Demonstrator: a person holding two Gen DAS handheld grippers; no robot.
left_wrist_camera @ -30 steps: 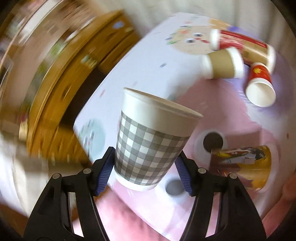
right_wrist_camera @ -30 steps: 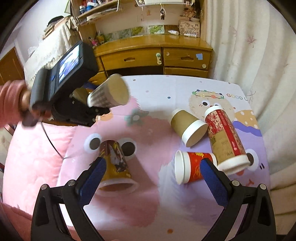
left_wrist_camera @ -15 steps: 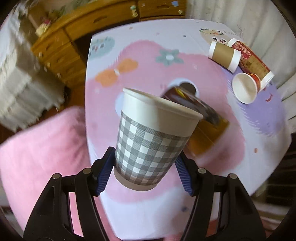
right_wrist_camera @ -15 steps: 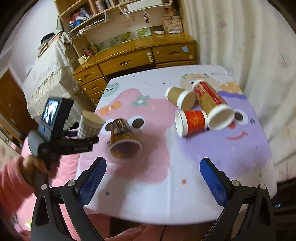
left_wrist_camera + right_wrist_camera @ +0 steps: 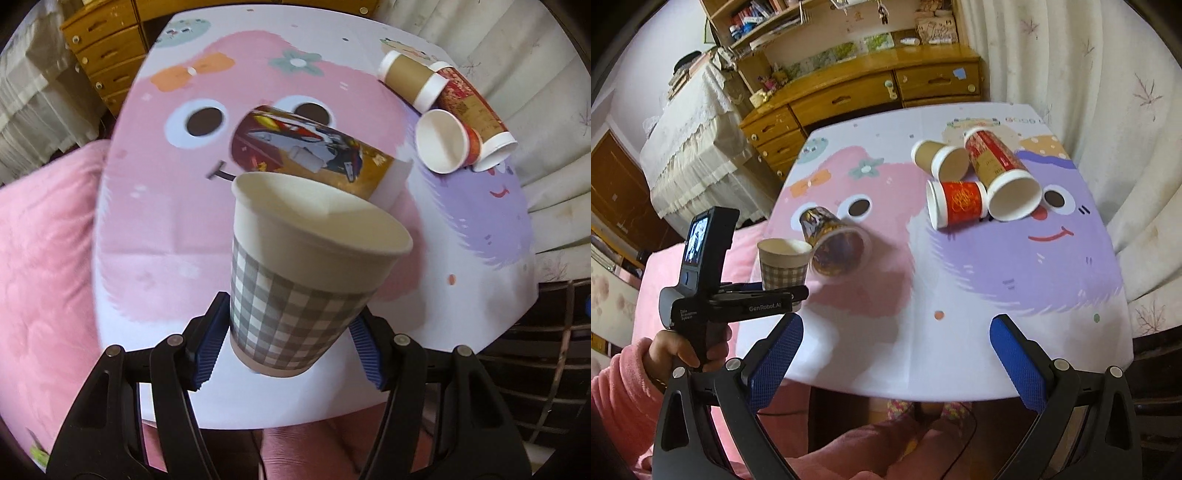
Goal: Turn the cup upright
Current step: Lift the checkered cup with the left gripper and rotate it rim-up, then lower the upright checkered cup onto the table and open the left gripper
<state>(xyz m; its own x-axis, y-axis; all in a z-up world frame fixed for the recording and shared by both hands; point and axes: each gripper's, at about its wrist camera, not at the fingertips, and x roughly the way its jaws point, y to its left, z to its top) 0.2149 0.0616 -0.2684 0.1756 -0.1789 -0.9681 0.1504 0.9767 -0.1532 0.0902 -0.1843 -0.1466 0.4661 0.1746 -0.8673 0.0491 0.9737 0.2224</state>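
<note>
My left gripper (image 5: 288,354) is shut on a grey checked paper cup (image 5: 295,280), held mouth up above the table's near left edge; it also shows in the right wrist view (image 5: 783,264). A gold and brown printed cup (image 5: 314,151) lies on its side just beyond it (image 5: 833,242). My right gripper (image 5: 894,358) is open and empty, hanging over the near table edge. The checked cup hides the inner faces of the left fingers.
A brown cup (image 5: 940,158), a red cup (image 5: 956,203) and a tall red patterned cup (image 5: 1001,177) lie on their sides at the far right of the cartoon tablecloth (image 5: 997,280). A wooden dresser (image 5: 871,92) stands behind. A pink cushion (image 5: 40,258) is at left.
The left gripper has turned the checked cup mouth up and lowered it toward the table's near left edge. The right gripper has pulled back and stayed open.
</note>
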